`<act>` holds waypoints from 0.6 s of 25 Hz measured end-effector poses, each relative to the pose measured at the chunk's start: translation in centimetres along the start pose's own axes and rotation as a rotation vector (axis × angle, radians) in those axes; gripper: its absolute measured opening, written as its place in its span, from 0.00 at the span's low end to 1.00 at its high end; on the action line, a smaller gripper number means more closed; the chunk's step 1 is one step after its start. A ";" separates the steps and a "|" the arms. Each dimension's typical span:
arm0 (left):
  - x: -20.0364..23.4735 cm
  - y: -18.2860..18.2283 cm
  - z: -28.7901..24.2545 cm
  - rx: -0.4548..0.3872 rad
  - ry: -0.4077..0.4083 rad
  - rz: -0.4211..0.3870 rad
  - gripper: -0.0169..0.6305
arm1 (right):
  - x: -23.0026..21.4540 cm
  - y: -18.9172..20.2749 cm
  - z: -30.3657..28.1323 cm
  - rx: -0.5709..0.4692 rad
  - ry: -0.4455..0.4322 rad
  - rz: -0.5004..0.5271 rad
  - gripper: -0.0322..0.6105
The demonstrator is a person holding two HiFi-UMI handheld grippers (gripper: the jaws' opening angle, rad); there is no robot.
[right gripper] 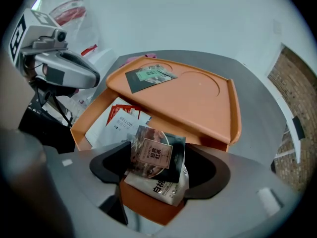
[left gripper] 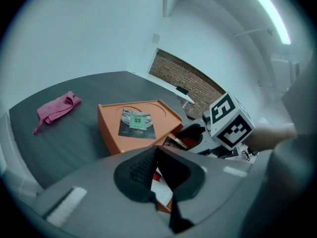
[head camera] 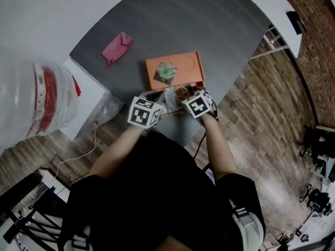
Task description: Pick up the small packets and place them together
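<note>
An orange box [right gripper: 198, 103] stands on the grey table with a green packet [right gripper: 150, 77] [head camera: 166, 72] lying on its top. Its drawer [right gripper: 94, 113] is pulled out toward me and holds a white packet [right gripper: 116, 125] and a red one [right gripper: 130, 110]. My right gripper [right gripper: 157, 165] [head camera: 183, 93] points steeply down into the drawer, jaws wide. A dark packet with a round picture [right gripper: 156, 152] sits between them, resting on a silver packet [right gripper: 163, 187]; the pads stand just off its edges. My left gripper [left gripper: 158, 155] [head camera: 156, 95] is shut at the drawer's left, with nothing seen in it.
A pink cloth [head camera: 116, 47] lies on the table at the far left. A clear plastic bag with red print [head camera: 42, 98] and a white cabinet [head camera: 89, 95] stand beside the table's left edge. The table's near rim [head camera: 178, 135] is just below the grippers.
</note>
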State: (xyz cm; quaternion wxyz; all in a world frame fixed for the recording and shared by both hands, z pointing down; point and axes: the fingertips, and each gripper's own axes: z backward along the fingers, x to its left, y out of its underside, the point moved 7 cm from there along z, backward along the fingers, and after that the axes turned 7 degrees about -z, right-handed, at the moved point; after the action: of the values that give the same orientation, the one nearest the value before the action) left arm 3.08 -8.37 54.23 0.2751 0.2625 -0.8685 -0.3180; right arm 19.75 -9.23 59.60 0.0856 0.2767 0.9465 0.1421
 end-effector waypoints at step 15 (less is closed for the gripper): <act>1.0 0.5 -0.2 0.028 -0.001 0.023 0.03 | -0.1 -0.2 -1.4 0.040 -0.022 -0.084 0.63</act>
State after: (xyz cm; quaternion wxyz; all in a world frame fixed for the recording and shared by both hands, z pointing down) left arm 2.34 -8.72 55.04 0.2746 0.2561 -0.8760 -0.3027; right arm 19.35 -9.78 60.90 0.0964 0.2402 0.9589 0.1162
